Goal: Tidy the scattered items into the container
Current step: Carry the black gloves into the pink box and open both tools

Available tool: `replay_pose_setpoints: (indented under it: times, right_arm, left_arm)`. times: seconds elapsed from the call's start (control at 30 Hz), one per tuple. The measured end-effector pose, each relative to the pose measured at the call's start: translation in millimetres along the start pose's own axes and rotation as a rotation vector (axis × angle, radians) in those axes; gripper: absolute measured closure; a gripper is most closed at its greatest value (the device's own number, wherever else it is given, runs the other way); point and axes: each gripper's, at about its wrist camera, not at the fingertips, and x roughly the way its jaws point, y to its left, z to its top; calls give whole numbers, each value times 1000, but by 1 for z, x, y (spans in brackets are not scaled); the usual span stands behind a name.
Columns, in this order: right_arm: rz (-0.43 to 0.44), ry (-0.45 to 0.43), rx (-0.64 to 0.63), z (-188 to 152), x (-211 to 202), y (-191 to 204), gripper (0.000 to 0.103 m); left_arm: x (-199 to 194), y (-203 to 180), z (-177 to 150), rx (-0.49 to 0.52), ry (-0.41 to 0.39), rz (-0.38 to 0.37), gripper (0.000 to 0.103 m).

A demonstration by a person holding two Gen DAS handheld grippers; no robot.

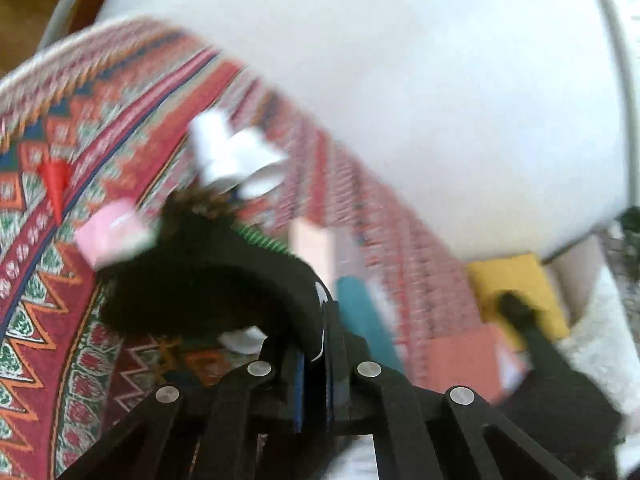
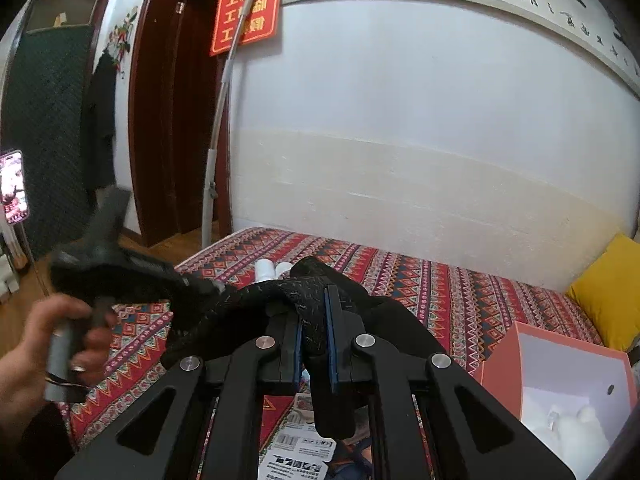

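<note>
My right hand-held gripper (image 2: 316, 330) is closed tight on a black knitted garment (image 2: 276, 300), its blue-lined fingers (image 2: 331, 340) pinching a fold while the rest drapes over the patterned bedspread (image 2: 460, 292). My left hand-held gripper (image 1: 314, 334) is clamped on another part of what looks like the same black fabric (image 1: 192, 276), though that view is badly blurred. In the right wrist view my left hand (image 2: 60, 344) grips its grey handle out to the side. The orange box (image 2: 560, 372) sits open on the bed near the yellow pillow (image 2: 612, 292), with something white inside. Two white bottles (image 2: 272, 270) lie on the bed just beyond the garment, and printed papers (image 2: 296, 452) lie beneath my right hand-held gripper.
</note>
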Motion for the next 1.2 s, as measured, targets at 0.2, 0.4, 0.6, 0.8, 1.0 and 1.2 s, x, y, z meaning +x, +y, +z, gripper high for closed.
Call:
replay_pose_setpoints:
  times: [0.2, 0.4, 0.6, 0.8, 1.0, 1.2]
  right_arm:
    - [10, -40, 5, 8, -13, 6, 94]
    - [-5, -97, 29, 17, -40, -2, 94]
    - [-90, -189, 96, 25, -94, -46, 94]
    - [-276, -254, 236, 15, -173, -138, 94]
    - [-439, -244, 409, -27, -229, -238, 94]
    - [-484, -133, 548, -81, -197, -339, 86]
  left_arm:
    - [-35, -53, -4, 93, -62, -92, 103]
    - [-63, -120, -15, 219, -108, -161, 103]
    - [-51, -203, -35, 335, -72, -233, 103]
    - [6, -294, -68, 425, 54, -326, 102]
    - [101, -354, -114, 478, 209, -315, 102]
    - [203, -397, -159, 514, 373, -258, 98]
